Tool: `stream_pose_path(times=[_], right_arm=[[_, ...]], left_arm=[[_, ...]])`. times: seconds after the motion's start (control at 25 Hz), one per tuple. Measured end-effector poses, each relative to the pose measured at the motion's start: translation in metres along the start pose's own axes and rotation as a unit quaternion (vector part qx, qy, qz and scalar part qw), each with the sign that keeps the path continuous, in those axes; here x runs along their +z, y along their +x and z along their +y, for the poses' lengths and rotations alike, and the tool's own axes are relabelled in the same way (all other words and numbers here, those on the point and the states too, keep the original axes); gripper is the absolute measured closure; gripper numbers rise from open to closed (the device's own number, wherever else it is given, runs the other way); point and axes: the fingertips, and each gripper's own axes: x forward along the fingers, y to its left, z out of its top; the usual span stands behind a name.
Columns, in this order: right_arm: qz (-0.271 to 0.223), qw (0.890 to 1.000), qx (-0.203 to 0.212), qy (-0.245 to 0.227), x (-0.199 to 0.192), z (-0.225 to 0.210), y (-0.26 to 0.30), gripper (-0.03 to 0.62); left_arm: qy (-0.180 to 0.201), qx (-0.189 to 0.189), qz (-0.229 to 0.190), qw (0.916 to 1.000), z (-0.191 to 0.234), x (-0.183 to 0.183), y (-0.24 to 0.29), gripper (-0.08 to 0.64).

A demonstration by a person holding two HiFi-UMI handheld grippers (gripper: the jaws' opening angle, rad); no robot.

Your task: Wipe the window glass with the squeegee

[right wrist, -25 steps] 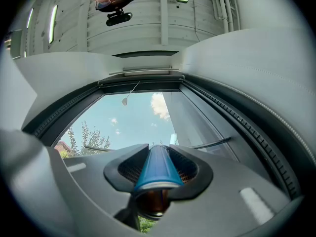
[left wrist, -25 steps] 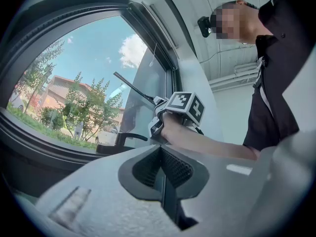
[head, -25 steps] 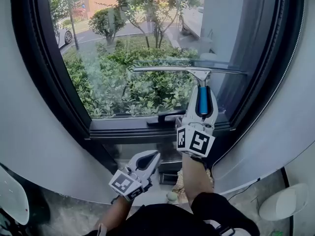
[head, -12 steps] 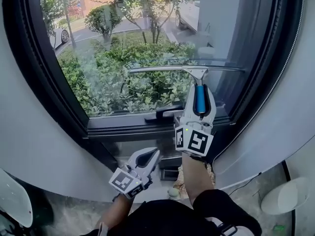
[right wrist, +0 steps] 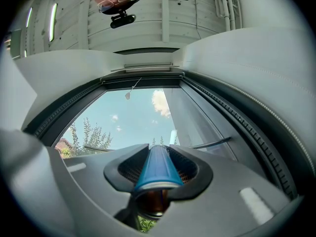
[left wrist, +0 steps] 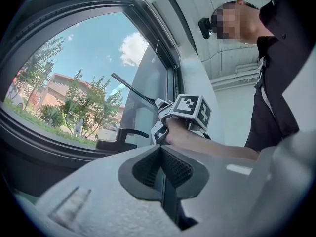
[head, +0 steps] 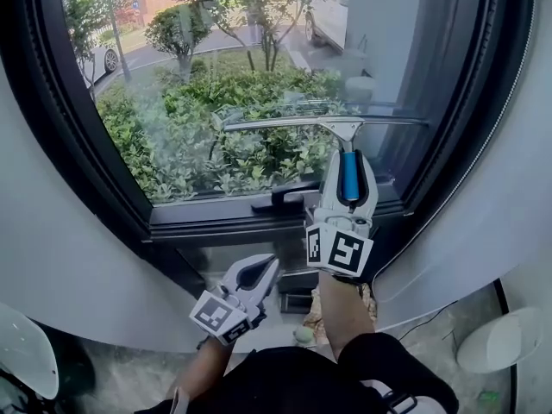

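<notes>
1. Compared with a second before, the right gripper had eased a little lower: the squeegee blade sat slightly nearer the window handle than it had. Over the last half second it barely shifted.
2. That gripper was clenched on the squeegee's blue grip, which ran up between its jaws. The right gripper view showed the grip's rounded end seated in the ribbed hollow between the pads.
3. From the grip, the metal neck rose to the long blade, which lay level across the lower right part of the window glass and appeared to be against the pane.
4. The left gripper hung low beside the person's body, well below the sill. Its jaws were pressed together with nothing between them, as its own view confirmed.
5. Beyond the blade, the dark window frame ran just under the pane, and green shrubs showed through the glass.
6. Judged from so small a descent, a downward stroke was under way and near its lower end. Only a short strip of glass remained between blade and frame.
7. The glass left of the blade looked faintly hazy, so that side probably awaited a pass.
</notes>
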Motion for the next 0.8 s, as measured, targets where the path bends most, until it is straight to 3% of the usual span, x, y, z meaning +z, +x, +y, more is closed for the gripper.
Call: stream_pose_path(times=[0.8], right_arm=[[0.027,1.000,0.000,-0.002,-0.018,-0.002,-0.018,0.460]], left_arm=[[-0.011,0.003,0.010,0.9999,0.001,-0.007,0.003,0.561]])
